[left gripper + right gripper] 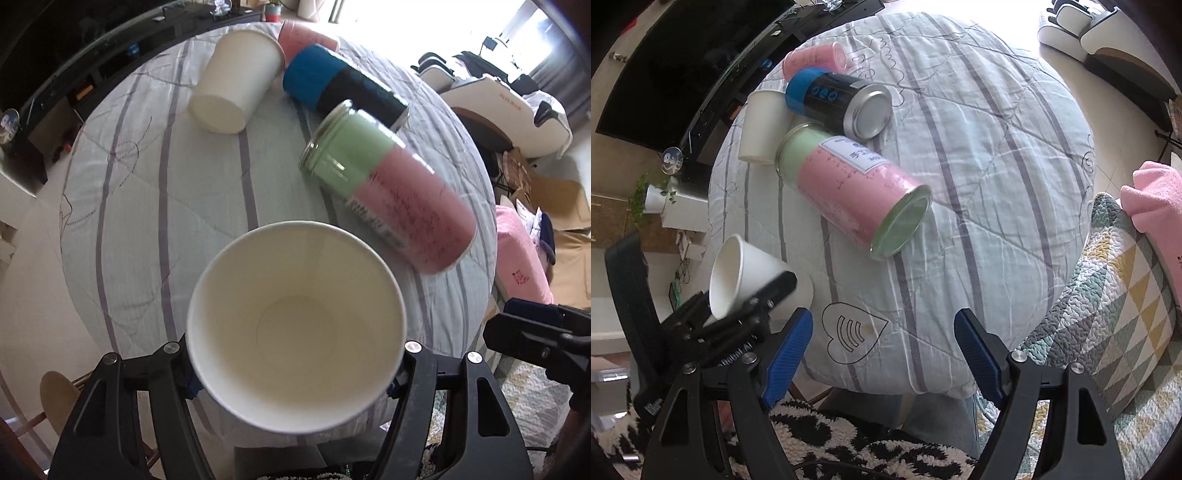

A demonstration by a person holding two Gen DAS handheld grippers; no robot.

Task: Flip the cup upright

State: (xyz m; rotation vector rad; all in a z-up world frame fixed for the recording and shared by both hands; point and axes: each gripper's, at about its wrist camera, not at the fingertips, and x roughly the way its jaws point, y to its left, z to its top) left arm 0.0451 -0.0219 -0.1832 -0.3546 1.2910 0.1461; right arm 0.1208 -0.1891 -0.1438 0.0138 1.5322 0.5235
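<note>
Left wrist view: your left gripper [295, 363] has its jaws clamped on the white paper cup [295, 332], mouth facing the lens, near the table [155, 184] edge. Right wrist view: your right gripper [882, 354] gapes wide, holding nothing; the cup [746, 273] looks tilted, so setting it upright remains.

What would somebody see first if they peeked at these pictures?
First, the big white paper cup held in the left gripper, its open mouth filling the bottom of the left wrist view. Next, the pink and green jar lying on its side mid-table on the striped cloth, with a blue and black can just behind it.
</note>
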